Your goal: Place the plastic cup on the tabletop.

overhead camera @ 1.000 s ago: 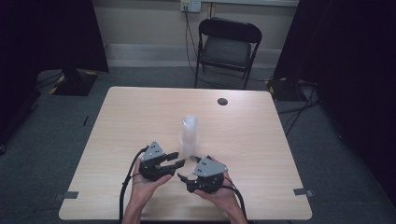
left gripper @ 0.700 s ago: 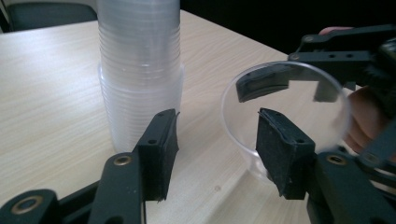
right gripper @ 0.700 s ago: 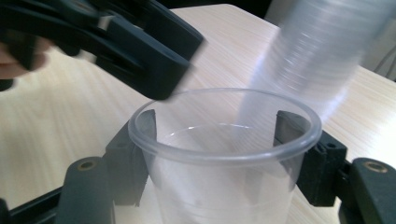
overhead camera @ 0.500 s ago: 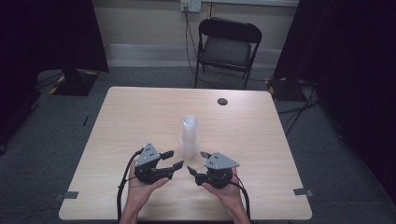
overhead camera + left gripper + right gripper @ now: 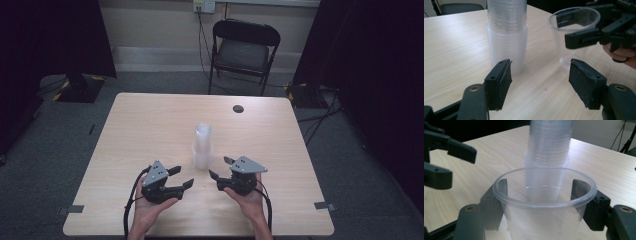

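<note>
The left gripper (image 5: pixel 181 177) sits in the person's left hand (image 5: pixel 150 207), its two black jaws wide apart. The right gripper (image 5: pixel 220 168) sits in the right hand (image 5: pixel 246 196), near the left one, jaws apart too.

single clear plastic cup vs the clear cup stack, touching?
Apart. The left gripper view shows bare tabletop between the single clear plastic cup, which stands between the right gripper's jaws, and the tall stack of clear plastic cups.
</note>
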A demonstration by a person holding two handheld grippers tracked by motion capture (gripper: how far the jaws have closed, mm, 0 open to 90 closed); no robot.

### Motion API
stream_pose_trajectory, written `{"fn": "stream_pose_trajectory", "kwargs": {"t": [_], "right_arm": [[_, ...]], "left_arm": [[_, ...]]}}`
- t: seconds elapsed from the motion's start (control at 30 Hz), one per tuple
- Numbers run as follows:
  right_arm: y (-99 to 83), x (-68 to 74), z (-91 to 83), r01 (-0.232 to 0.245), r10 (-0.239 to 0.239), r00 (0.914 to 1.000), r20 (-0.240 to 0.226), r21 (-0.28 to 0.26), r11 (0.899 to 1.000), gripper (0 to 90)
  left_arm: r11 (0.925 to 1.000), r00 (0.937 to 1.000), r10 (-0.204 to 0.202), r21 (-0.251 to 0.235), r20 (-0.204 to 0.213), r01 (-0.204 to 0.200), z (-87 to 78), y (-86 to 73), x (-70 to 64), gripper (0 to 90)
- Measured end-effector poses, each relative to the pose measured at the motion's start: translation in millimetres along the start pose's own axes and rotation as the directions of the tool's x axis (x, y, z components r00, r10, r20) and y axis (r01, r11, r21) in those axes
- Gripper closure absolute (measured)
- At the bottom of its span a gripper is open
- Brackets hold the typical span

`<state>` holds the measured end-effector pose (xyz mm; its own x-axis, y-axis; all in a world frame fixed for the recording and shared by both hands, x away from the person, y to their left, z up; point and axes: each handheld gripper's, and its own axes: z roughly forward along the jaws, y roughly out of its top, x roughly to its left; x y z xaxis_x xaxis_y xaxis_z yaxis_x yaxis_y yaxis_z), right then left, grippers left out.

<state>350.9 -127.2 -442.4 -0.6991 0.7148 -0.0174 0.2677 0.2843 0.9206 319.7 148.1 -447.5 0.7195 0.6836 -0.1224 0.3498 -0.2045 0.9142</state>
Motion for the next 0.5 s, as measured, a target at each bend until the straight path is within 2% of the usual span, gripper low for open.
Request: {"fn": "stream_pose_trajectory", "kwargs": {"t": [0.13, 0.33, 0.5], "right_arm": [[0.1, -8.7, -1.2, -0.027, 0.027, 0.9994, 0.020, -0.009, 1.000, 29.7], [3.2, -22.9, -3.5, -0.065, 0.066, 0.9967, 0.048, -0.017, 0.998, 29.7], [8.7, -33.2, -3.6, -0.092, 0.093, 0.9938, 0.061, -0.023, 0.996, 29.7]], "left_arm": [[0.9996, 0.9993, -0.027, -0.001, -0.025, 0.027, -2.1, -5.4, 0.2, 29.0], [0.9995, 0.9983, -0.019, 0.024, -0.055, 0.020, -2.9, -13.5, 0.0, 26.9], [0.9994, 0.9975, -0.023, 0.024, -0.067, 0.025, -5.2, -14.5, 1.8, 25.7]]}}
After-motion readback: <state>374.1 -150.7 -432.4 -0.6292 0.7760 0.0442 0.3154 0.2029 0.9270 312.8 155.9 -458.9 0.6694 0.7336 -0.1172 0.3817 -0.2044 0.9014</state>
